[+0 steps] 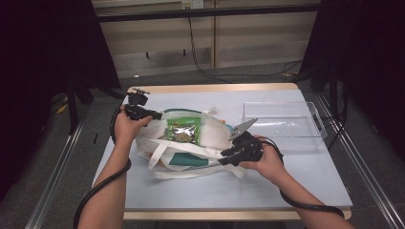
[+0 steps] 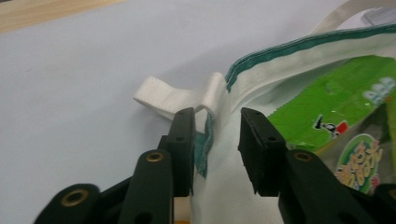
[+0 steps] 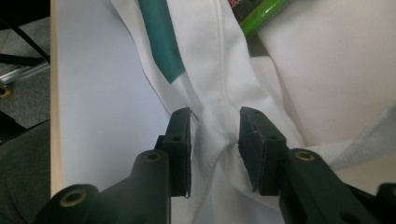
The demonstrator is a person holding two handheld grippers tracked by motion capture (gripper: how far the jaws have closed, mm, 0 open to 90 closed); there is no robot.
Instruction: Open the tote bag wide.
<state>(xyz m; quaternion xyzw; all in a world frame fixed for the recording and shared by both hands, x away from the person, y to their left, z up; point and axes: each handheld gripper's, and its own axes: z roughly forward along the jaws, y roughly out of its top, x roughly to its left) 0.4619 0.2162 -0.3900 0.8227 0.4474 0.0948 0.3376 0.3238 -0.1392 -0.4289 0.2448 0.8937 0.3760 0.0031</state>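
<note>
In the high view we see a pale blue tabletop (image 1: pixel 296 176) with a wooden edge, and in the middle of the frame lies a white cloth bag (image 1: pixel 191 145) with teal trim, its white straps spilling toward the lower centre. To the right of the bag, in the upper right part of the tabletop, sits a clear plastic tray (image 1: pixel 282 125), apart from the bag and with nothing visible inside it. The bag's mouth gapes open toward the camera, and inside it rests a green snack packet (image 1: pixel 183 129), its printed face turned up. Nothing lies between the bag and the tray. At the left end of the bag we find the left gripper (image 1: pixel 155 114), and in the left gripper view its jaws stand partly open with the bag's teal-trimmed rim (image 2: pixel 212 126) between them; the left pad lies close against the cloth while the right pad stands clear of it, so we see no firm hold. A folded white strap (image 2: pixel 163 99) lies flat on the tabletop just beyond. At the lower right of the bag the right gripper (image 1: pixel 227 157) points toward the cloth, and in the right gripper view its jaws are likewise partly open around a bunched fold of white fabric (image 3: pixel 217 130) that is not pinched.
</note>
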